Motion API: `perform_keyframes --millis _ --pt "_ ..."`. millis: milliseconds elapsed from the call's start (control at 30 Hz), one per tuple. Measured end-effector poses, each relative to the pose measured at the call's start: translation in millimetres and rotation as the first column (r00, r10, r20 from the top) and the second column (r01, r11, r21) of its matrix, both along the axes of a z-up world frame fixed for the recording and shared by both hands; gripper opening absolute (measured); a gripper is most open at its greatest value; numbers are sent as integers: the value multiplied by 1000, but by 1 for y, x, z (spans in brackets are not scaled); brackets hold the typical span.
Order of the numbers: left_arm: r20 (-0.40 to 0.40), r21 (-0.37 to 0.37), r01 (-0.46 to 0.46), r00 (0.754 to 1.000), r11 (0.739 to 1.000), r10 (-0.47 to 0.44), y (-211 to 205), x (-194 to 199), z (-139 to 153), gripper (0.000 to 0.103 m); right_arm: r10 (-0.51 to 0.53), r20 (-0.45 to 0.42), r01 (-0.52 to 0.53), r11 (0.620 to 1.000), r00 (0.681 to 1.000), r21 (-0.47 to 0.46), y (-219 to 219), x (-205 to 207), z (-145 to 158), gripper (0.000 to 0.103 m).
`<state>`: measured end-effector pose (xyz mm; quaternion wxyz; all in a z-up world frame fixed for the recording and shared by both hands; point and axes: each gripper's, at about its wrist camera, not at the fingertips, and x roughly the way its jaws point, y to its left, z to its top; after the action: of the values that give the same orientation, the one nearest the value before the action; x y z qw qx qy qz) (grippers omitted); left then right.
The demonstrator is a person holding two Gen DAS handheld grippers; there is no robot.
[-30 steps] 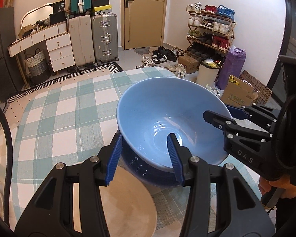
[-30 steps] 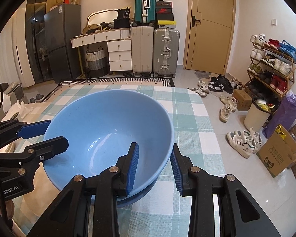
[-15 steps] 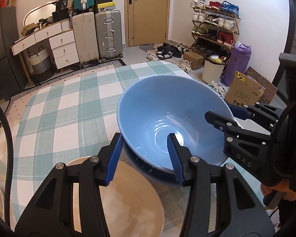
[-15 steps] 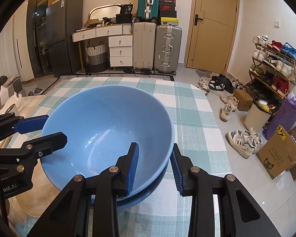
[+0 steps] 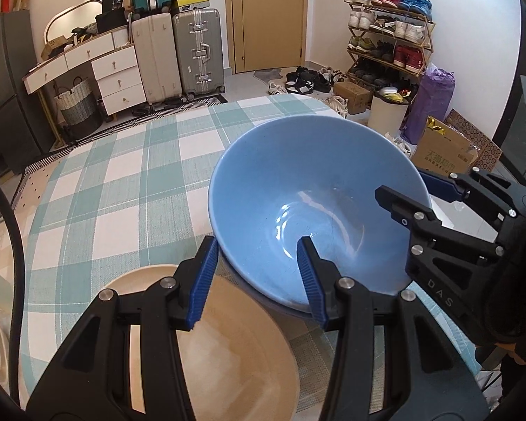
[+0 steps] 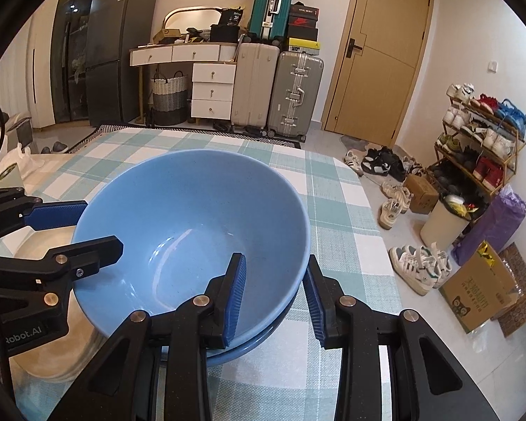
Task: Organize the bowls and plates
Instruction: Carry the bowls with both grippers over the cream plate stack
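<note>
Left gripper [image 5: 256,277]: jaws parted wide, straddling the near rim of the light blue bowl [image 5: 315,207], one blue pad outside, one inside, neither pressed against the wall. Right gripper [image 6: 274,296]: jaws likewise spread across the rim on the opposite side, a gap visible on each side of the wall, not clamped. Light blue bowl nested, tilted, in a darker blue bowl [image 6: 259,336] beneath it, on the worktop [image 5: 122,182] with its green-and-white checked cloth. Just beside the stack, under the left gripper, a beige plate [image 5: 235,361], its edge touching or slightly under the blue bowls; cannot tell which. Beyond the worktop, well apart: suitcases [image 6: 280,91], a white drawer unit [image 6: 212,91], a wooden door [image 6: 378,59], a shoe rack [image 6: 480,137], loose shoes on the floor [image 6: 420,263], a cardboard box [image 6: 480,294].
</note>
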<state>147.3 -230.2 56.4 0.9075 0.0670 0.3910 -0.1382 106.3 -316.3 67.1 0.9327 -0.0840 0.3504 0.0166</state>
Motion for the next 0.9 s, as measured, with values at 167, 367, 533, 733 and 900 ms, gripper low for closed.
perform_keyframes --millis 167,367,533,733,900 --pt "3 17 -4 1000 1000 4 0 3 -7 44 3 4 -3 1000 1000 -14 2 -2 -4 34" --pt "3 25 -5 1000 1000 5 -2 7 -13 44 2 5 -2 1000 1000 -19 2 -3 -6 34" --pt "2 27 -6 1000 1000 6 -2 9 -15 44 2 2 -2 1000 1000 -18 1 -2 -7 35" --pt "0 27 -5 1000 1000 5 -2 10 -17 45 15 -5 -15 1000 1000 1 3 0 -10 43" --pt "-7 14 0 1000 1000 0 -1 11 -21 48 32 -21 -31 999 999 35 -1 1 -10 50"
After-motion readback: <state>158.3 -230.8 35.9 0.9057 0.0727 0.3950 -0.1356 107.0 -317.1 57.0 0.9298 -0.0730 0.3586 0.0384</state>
